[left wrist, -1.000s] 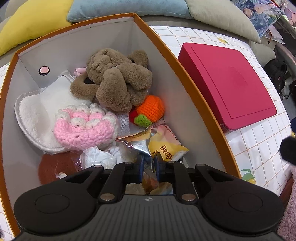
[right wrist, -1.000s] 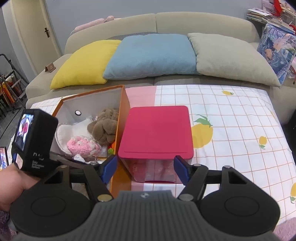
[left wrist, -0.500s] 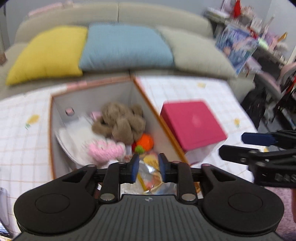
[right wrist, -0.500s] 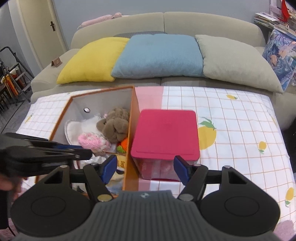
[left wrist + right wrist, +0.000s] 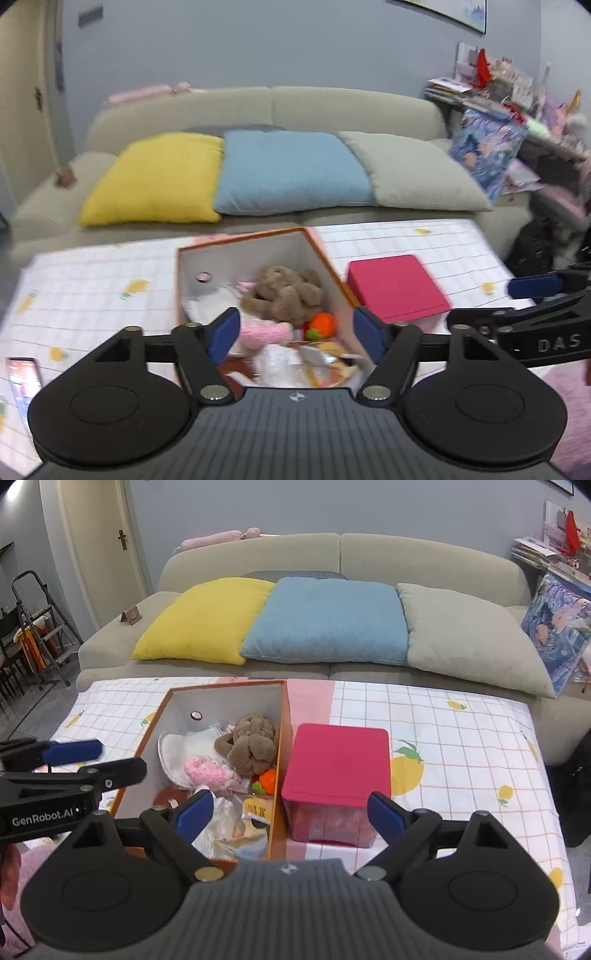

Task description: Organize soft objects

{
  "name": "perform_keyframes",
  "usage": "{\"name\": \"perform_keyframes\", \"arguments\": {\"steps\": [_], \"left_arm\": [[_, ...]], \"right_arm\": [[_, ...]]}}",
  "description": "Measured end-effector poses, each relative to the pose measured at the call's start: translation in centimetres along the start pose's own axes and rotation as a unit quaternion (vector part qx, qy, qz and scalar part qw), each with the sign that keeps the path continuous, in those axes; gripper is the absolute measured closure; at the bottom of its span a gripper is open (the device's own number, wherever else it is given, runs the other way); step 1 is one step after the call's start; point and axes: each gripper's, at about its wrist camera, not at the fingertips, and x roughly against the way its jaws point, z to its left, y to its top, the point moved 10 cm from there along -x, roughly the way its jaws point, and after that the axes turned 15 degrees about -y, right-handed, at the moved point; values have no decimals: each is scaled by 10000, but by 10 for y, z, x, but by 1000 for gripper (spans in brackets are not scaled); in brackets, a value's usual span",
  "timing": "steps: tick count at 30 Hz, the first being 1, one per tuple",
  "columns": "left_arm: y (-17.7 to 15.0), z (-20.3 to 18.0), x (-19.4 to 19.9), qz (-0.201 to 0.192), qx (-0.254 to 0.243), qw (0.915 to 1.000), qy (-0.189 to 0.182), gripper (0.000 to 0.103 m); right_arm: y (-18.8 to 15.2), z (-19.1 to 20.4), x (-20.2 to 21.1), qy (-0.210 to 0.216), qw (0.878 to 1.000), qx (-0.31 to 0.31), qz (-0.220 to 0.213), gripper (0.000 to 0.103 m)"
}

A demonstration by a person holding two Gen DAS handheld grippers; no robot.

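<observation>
A: Low in the middle of the left wrist frame, the orange box (image 5: 334, 280) holds the soft things: the brown plush dog (image 5: 284, 293), the pink crochet piece (image 5: 264, 332) and the orange knit ball (image 5: 323, 323).

B: They all look light and squashy. The dog probably takes a pinch best on a limb or its bulk; the crinkly wrappers (image 5: 227, 821) below look slippery.

A: And the left tool (image 5: 295, 328)?

B: Spread wide and empty. A second ago it was nearly closed, down inside the box; now it is lifted well clear. The right tool (image 5: 291, 810) gapes too, holding nothing.
</observation>
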Motion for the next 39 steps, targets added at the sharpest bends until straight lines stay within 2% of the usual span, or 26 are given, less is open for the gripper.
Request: {"name": "perform_keyframes", "arguments": {"steps": [2, 6, 12, 20, 39], "left_arm": [[-8, -2, -4, 170, 32, 9997, 175, 14], [-26, -1, -17, 551, 474, 9973, 33, 14], [-47, 0, -33, 1013, 615, 9929, 92, 14], [-61, -3, -34, 1162, 574, 9913, 209, 14], [-59, -4, -35, 1178, 519, 9915, 208, 14]], "right_arm": [[-8, -1, -2, -32, 10000, -3, 55, 12], [-26, -5, -17, -231, 9993, 60, 301, 12], [-45, -11, -30, -367, 9979, -24, 535, 12], [-57, -14, -38, -341, 9965, -166, 739, 12], [-54, -12, -34, -289, 9972, -197, 654, 12]]}}
